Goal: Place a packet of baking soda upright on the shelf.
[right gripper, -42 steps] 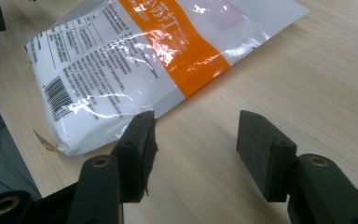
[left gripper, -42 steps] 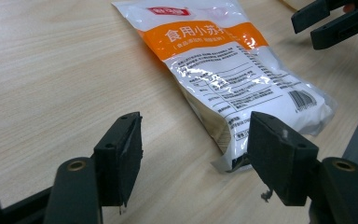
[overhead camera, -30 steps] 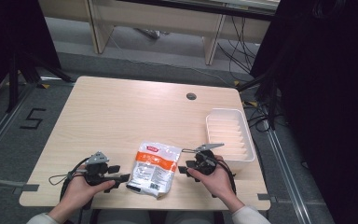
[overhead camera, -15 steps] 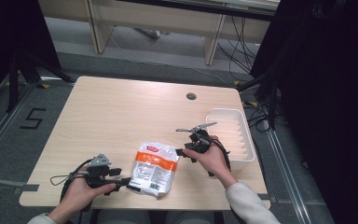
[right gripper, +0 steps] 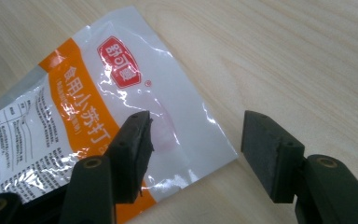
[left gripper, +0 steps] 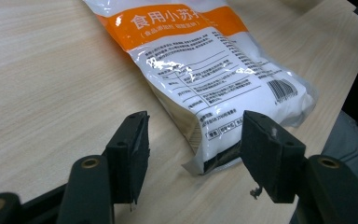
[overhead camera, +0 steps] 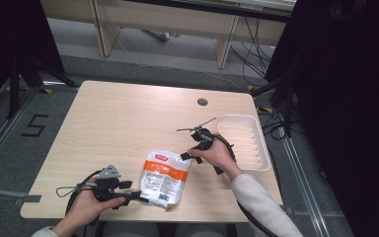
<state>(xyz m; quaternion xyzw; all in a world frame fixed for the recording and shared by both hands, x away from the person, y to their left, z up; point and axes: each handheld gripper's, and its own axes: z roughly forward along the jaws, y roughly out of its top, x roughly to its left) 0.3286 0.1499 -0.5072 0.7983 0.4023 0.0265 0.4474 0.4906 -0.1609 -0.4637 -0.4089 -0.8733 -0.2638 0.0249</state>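
A white and orange food pouch (overhead camera: 165,177) lies flat on the wooden table (overhead camera: 128,123), near the front edge. My left gripper (overhead camera: 139,198) sits low at the pouch's near left corner. In the left gripper view the left gripper (left gripper: 193,149) is open, with the barcode end of the pouch (left gripper: 205,60) between the jaws and not pressed. My right gripper (overhead camera: 186,156) hovers by the pouch's far right corner. Its jaws have just been opening. In the right gripper view the right gripper (right gripper: 196,149) stands wide above the logo end of the pouch (right gripper: 121,93) and grips nothing.
A white ribbed tray (overhead camera: 244,143) stands at the right of the table, just beyond the right hand. A small round cable hole (overhead camera: 202,101) sits near the far edge. Bare wood stretches across the left and far half.
The right hand has moved away from the pouch's right edge, farther up the table beside the tray, with its jaws wider apart. The left hand and the pouch have stayed put.
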